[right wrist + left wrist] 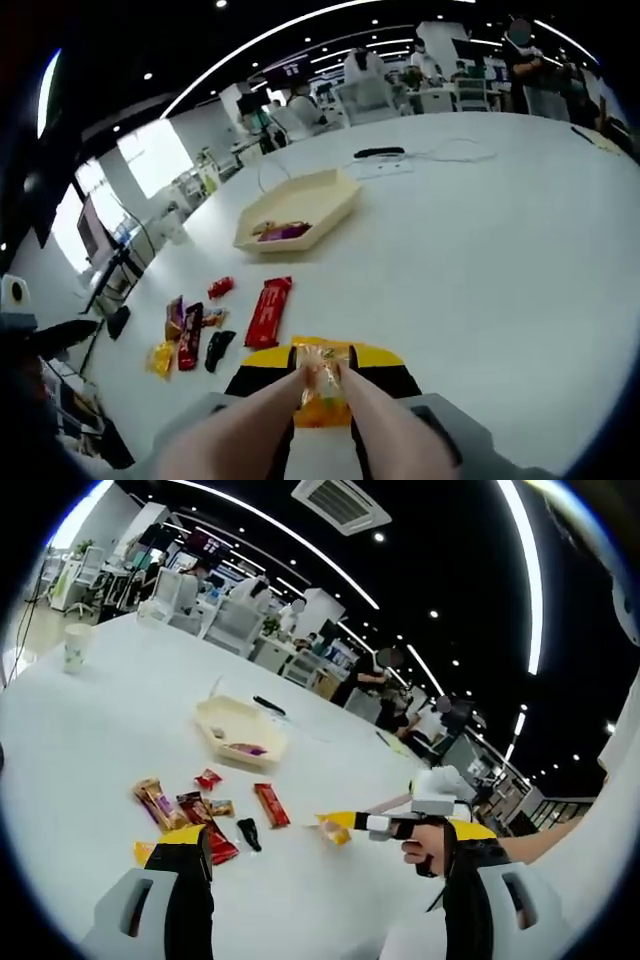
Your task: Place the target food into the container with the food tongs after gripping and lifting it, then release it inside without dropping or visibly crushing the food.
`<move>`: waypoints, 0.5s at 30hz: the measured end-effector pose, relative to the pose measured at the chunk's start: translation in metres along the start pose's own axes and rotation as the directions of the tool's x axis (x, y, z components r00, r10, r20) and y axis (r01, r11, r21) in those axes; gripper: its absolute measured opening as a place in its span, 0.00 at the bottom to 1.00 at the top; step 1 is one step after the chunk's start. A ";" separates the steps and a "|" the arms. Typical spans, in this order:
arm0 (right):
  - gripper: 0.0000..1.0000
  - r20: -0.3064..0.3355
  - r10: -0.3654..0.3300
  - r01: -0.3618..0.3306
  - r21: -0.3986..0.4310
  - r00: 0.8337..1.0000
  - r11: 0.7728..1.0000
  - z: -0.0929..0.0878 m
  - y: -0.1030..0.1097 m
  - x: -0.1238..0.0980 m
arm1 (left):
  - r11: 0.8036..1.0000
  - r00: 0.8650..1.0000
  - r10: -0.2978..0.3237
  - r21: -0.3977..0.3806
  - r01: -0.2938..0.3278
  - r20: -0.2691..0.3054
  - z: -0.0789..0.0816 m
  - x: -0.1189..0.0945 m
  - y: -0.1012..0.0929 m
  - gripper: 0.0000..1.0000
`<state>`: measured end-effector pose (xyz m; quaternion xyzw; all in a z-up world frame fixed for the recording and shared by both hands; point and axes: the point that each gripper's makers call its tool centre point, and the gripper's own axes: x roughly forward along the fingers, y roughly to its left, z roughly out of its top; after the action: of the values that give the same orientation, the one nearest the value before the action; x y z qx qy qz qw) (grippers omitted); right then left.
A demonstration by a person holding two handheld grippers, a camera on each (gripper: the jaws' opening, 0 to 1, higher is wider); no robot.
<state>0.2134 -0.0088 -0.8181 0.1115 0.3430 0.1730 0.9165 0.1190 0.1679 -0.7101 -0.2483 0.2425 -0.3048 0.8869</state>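
The right gripper (322, 385) squeezes the tongs (372, 425) shut on a small yellow snack (322, 392) held up over the counter (480, 250) for carrying to the tray (330, 190), which holds a few snacks, while the left gripper (325, 880) waits open.

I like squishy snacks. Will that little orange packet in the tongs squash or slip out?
The orange packet looks soft and light, so it could crumple. Its wrapper seems shiny, maybe slippery. The tongs pinch only its middle, so it might tilt.
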 end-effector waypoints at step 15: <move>0.20 0.059 0.056 -0.054 -0.048 0.997 0.997 0.035 0.006 -0.026 | 0.999 0.999 -0.031 0.011 0.031 -0.014 -0.006 0.005 -0.013 0.96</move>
<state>0.2168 -0.0171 -0.7748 0.1047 0.3080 0.2027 0.9236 0.1141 0.1540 -0.7082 -0.2449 0.2429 -0.3216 0.8818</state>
